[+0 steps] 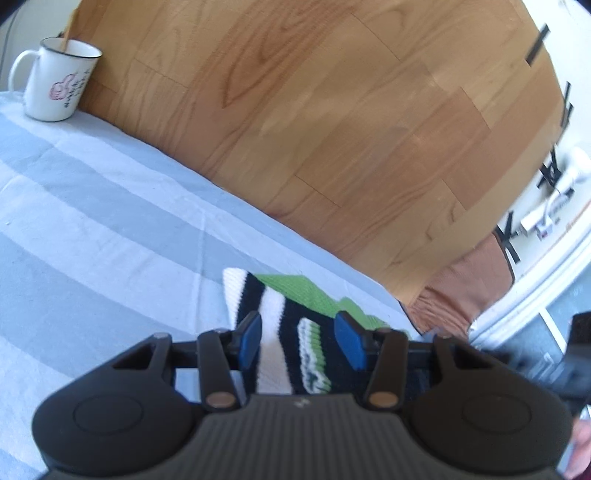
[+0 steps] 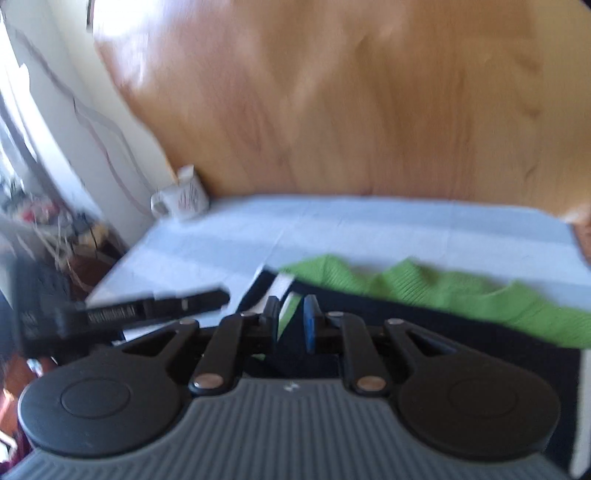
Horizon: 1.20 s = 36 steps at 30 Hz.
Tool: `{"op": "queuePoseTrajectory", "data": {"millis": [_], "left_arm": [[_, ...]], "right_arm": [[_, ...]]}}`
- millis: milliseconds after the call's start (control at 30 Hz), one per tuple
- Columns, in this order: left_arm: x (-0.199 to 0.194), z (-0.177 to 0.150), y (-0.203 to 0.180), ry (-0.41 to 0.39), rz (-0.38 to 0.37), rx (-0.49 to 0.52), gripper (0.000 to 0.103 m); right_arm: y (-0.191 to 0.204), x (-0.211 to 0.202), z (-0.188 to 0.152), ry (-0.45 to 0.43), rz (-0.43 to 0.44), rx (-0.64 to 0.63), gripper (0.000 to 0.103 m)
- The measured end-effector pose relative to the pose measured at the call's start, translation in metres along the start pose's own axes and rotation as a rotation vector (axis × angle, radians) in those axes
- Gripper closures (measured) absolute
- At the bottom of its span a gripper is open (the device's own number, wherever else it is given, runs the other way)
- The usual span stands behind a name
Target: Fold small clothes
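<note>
Standing on the striped cloth (image 1: 92, 221), a white mug (image 1: 55, 83) holds a wooden stick (image 1: 67, 35).

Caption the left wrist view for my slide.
Left gripper open above a striped knit garment on a striped cloth, white mug beyond.
</note>
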<state>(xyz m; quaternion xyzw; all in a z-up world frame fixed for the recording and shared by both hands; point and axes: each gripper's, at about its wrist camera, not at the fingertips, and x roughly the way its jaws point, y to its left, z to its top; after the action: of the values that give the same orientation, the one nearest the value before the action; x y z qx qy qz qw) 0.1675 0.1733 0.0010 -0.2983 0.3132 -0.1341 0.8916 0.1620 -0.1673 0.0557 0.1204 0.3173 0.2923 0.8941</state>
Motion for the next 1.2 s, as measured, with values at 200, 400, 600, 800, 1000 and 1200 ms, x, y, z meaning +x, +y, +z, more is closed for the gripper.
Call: {"op": "queuePoseTrajectory", "data": {"millis": [200, 400, 600, 800, 1000, 1200], "left_arm": [[0.017, -0.015, -0.021, 0.037, 0.048, 0.108, 0.052], [0.041, -0.037, -0.044, 0.078, 0.113, 0.238, 0.066], [0.041, -0.049, -0.052, 0.042, 0.182, 0.33, 0.095], [0.044, -0.051, -0.05, 0.036, 0.195, 0.342, 0.092], [0.039, -0.051, -0.052, 0.037, 0.2, 0.339, 0.077], [-0.003, -0.064, -0.056, 0.033, 0.186, 0.332, 0.068]], "right_arm": [[-0.069, -0.09, -0.018, -0.168, -0.266, 0.075, 0.06], [-0.135, -0.1, -0.059, -0.144, -0.419, 0.212, 0.059], [-0.163, -0.07, -0.073, -0.103, -0.346, 0.328, 0.093], [-0.171, -0.054, -0.07, -0.118, -0.396, 0.31, 0.093], [-0.149, -0.101, -0.082, -0.166, -0.372, 0.327, 0.083], [-0.114, -0.169, -0.121, -0.195, -0.34, 0.3, 0.081]]}}
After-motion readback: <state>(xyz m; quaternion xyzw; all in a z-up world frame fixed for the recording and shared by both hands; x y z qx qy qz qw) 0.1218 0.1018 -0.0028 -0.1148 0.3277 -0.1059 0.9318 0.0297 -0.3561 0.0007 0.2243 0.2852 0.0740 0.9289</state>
